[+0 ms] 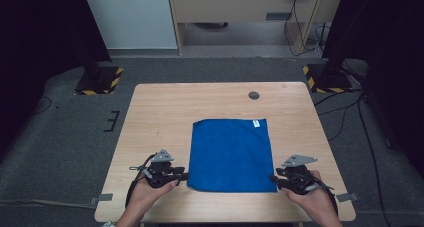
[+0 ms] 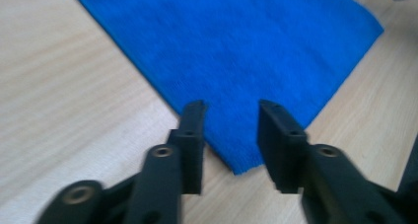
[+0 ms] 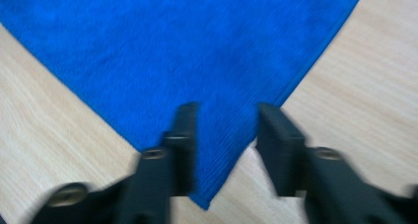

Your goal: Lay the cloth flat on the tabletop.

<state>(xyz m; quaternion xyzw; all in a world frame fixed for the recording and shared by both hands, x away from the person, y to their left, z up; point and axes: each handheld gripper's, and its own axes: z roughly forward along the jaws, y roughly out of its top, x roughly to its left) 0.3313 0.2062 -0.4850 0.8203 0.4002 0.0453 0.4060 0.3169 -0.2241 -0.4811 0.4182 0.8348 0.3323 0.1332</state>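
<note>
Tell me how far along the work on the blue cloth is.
Done: the blue cloth lies flat and squared on the table, its white tag at a far corner. In hand: the left tongs and right tongs sit at its two near corners, jaws apart, each corner lying between them and not pinched. Left: apparently gripping and moving those corners; no fresh fold shows yet.

Light wood-grain table (image 1: 150,112), rounded corners, dark round cable port (image 1: 254,95) near far edge. Blue cloth (image 1: 231,155) lies flat on it, right of centre, white tag (image 1: 256,123) at far right corner.
</note>
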